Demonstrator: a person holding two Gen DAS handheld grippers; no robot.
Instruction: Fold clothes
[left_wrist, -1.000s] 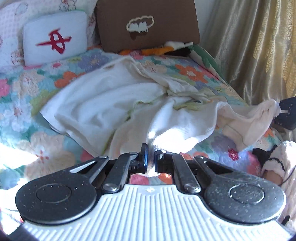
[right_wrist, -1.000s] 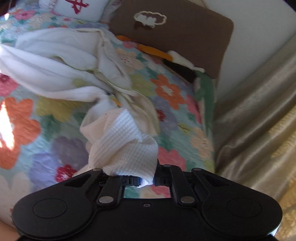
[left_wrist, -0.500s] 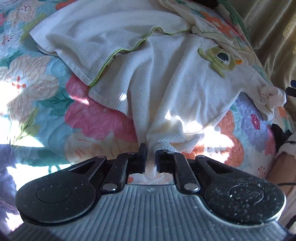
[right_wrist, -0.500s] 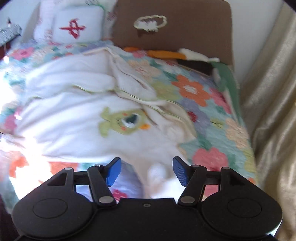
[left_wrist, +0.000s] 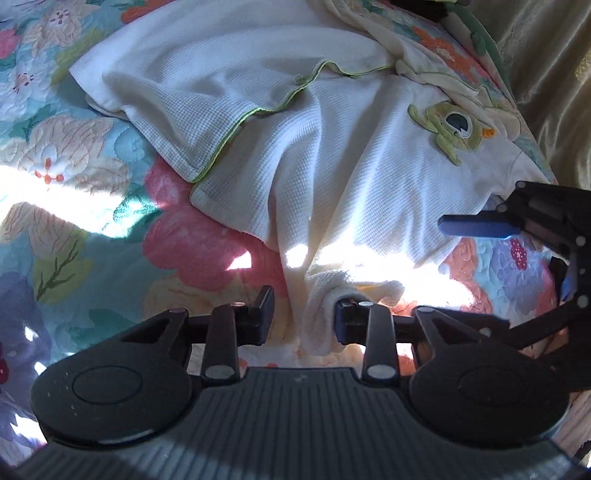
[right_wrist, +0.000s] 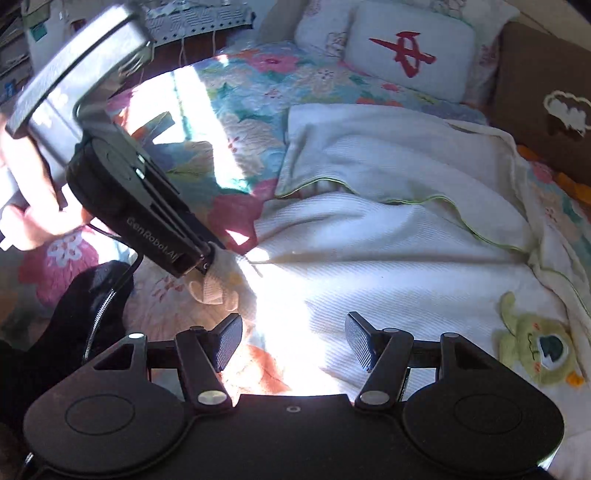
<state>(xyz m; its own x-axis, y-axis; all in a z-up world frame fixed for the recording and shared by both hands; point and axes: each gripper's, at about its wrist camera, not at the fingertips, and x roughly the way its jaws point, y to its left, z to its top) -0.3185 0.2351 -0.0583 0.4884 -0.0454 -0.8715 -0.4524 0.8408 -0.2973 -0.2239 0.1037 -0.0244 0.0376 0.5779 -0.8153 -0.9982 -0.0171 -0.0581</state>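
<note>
From the left wrist, the white garment (left_wrist: 332, 155) lies spread over the floral bed quilt (left_wrist: 74, 155), its frog patch (left_wrist: 448, 127) at far right. The left gripper (left_wrist: 303, 314) has just been opening; its fingers stand narrowly apart, a bunched corner of cloth between them, touching the right one. From the right wrist, the right gripper (right_wrist: 293, 341) hangs wide and empty above the garment's near edge.

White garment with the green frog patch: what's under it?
The white garment lies on the floral quilt, which shows all around it. Its green-trimmed flap is folded over on top. Anything else beneath is covered.
</note>
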